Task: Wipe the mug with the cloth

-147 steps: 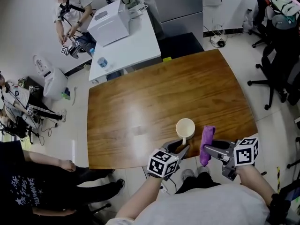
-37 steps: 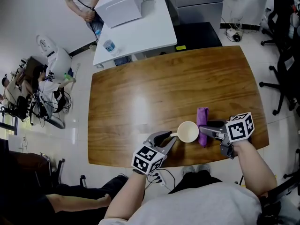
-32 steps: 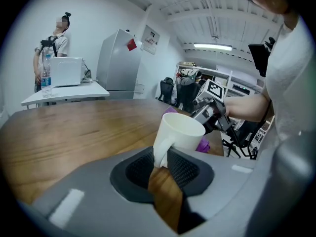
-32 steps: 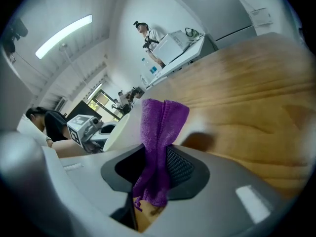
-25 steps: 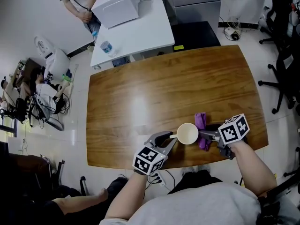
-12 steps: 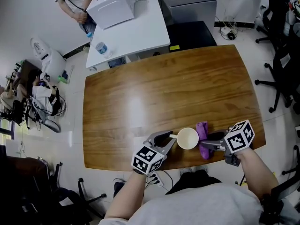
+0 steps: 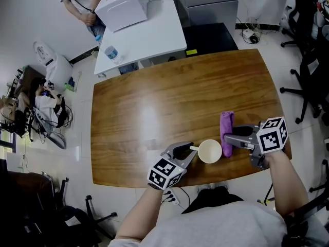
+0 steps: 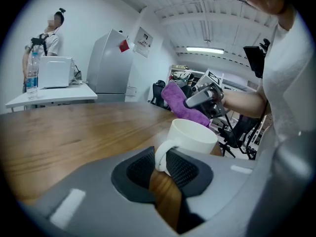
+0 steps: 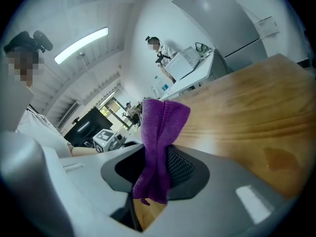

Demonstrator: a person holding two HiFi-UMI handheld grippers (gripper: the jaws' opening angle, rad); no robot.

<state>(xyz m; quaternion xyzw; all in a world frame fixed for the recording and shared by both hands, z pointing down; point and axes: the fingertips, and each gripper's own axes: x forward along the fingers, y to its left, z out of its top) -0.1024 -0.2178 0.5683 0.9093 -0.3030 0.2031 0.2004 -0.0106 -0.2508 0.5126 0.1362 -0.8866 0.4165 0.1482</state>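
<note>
A white mug (image 7: 209,152) stands near the front edge of the wooden table (image 7: 169,96). My left gripper (image 7: 187,149) is shut on its handle (image 8: 161,157); the jaws have just been closing a little, with the handle between the pads. My right gripper (image 7: 230,139) is shut on a purple cloth (image 7: 226,125), raised just right of the mug. In the right gripper view the cloth (image 9: 158,132) stands up out of the jaws, folded lengthwise. The left gripper view shows the cloth (image 8: 178,102) behind the mug's (image 8: 195,138) rim, apart from it.
A white side table (image 7: 149,40) with a white box (image 7: 121,9) and a water bottle (image 7: 110,53) stands at the back left, a person beside it. Office chairs (image 7: 313,60) stand at the right. The wooden table's front edge lies just below the mug.
My right gripper has lifted and drawn to the right with the cloth, away from the mug's side. The mug and left gripper have barely shifted.
</note>
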